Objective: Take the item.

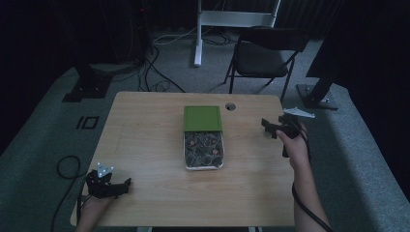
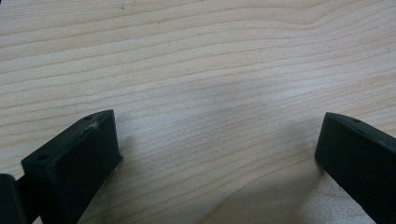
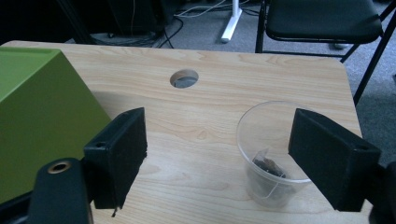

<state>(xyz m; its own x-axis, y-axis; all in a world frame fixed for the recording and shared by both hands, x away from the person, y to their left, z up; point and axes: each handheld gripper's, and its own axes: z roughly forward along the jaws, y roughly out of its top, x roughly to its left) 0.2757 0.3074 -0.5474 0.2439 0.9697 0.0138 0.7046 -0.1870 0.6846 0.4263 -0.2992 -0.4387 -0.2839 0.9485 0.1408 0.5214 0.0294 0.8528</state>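
Here, your right gripper (image 3: 217,158) stands with jaws spread wide and nothing pressed between them. The clear plastic cup (image 3: 273,151), tea bag inside, stands upright on the table (image 3: 210,107) toward the right-hand jaw, off centre. Your left gripper (image 2: 219,154) rests open and empty, well apart from the cup; the right is nearer.

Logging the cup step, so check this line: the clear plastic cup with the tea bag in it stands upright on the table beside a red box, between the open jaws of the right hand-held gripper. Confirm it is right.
One detail is wrong: the box is green, not red, as the right gripper view shows. The rest holds: the clear plastic cup with the tea bag stands upright on the table, between the open jaws of the right hand-held gripper.
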